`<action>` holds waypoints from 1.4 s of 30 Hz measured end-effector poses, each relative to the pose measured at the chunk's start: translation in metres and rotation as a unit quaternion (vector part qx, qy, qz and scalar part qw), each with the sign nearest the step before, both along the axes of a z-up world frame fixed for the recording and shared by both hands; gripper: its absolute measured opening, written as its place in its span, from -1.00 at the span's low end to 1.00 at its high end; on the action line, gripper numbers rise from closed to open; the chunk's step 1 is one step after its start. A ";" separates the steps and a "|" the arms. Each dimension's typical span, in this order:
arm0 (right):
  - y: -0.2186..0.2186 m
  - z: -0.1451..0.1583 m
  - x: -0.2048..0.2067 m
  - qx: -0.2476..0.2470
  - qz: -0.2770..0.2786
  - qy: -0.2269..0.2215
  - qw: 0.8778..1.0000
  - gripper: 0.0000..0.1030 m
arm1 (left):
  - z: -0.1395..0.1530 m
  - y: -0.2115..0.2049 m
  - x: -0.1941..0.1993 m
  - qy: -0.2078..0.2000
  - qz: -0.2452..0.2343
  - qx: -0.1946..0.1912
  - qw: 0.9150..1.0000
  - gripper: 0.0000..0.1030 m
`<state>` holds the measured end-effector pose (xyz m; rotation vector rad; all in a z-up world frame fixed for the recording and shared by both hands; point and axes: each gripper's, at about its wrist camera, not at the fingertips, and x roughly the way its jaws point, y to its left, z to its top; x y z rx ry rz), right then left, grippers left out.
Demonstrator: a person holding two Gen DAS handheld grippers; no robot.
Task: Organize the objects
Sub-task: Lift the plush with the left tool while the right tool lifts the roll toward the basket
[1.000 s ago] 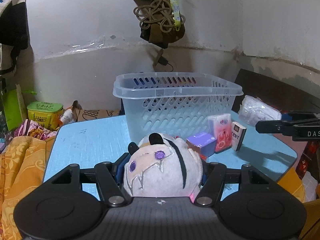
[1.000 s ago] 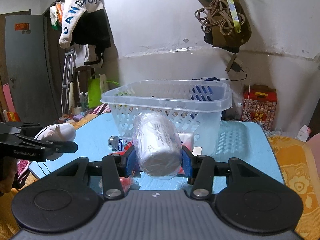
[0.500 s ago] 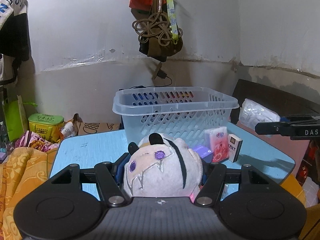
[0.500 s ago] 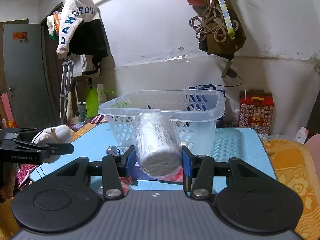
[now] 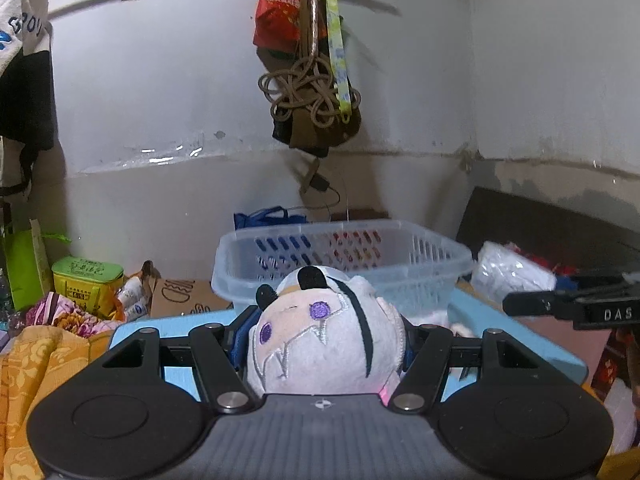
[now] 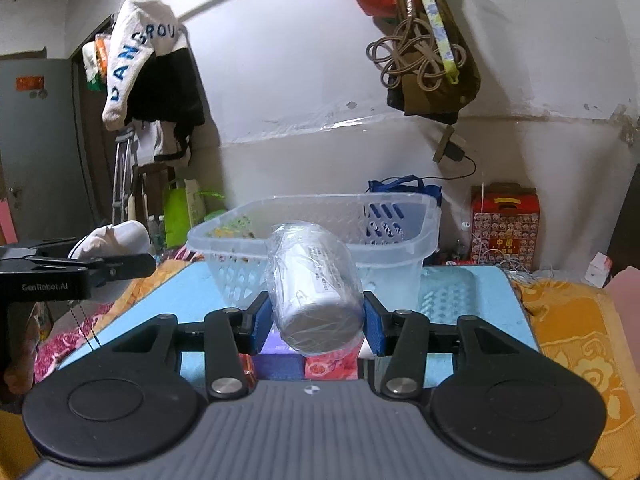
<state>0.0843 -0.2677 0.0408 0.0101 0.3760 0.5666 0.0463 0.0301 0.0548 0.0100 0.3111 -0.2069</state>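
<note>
My left gripper is shut on a round white plush toy with purple eyes and black ears, held above the blue table just in front of the clear plastic basket. My right gripper is shut on a plastic-wrapped white roll, held up before the same basket. The left gripper with the plush shows at the left of the right wrist view; the right gripper with the roll shows at the right of the left wrist view.
A purple box and a red packet lie on the table under my right gripper. Orange cloth covers the bed at the right. A green tin and cardboard sit beyond the table's far left.
Both grippers have risen with their loads. The basket rim now sits lower in both views and the small boxes on the table have dropped mostly out of sight.
</note>
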 end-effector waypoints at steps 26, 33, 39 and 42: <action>0.016 0.042 0.047 0.007 -0.006 -0.010 1.000 -0.02 | 0.052 -0.006 0.044 -0.031 0.019 -0.025 0.999 0.31; 0.031 0.048 0.068 -0.010 -0.011 -0.001 1.000 -0.02 | 0.064 -0.002 0.075 -0.026 0.037 -0.022 0.999 0.31; 0.038 0.045 0.073 -0.022 -0.012 0.003 1.000 -0.02 | 0.059 -0.006 0.088 -0.015 0.038 -0.015 0.999 0.31; 0.039 0.042 0.075 -0.029 -0.013 0.007 0.999 -0.02 | 0.060 -0.005 0.090 -0.016 0.040 -0.013 0.999 0.31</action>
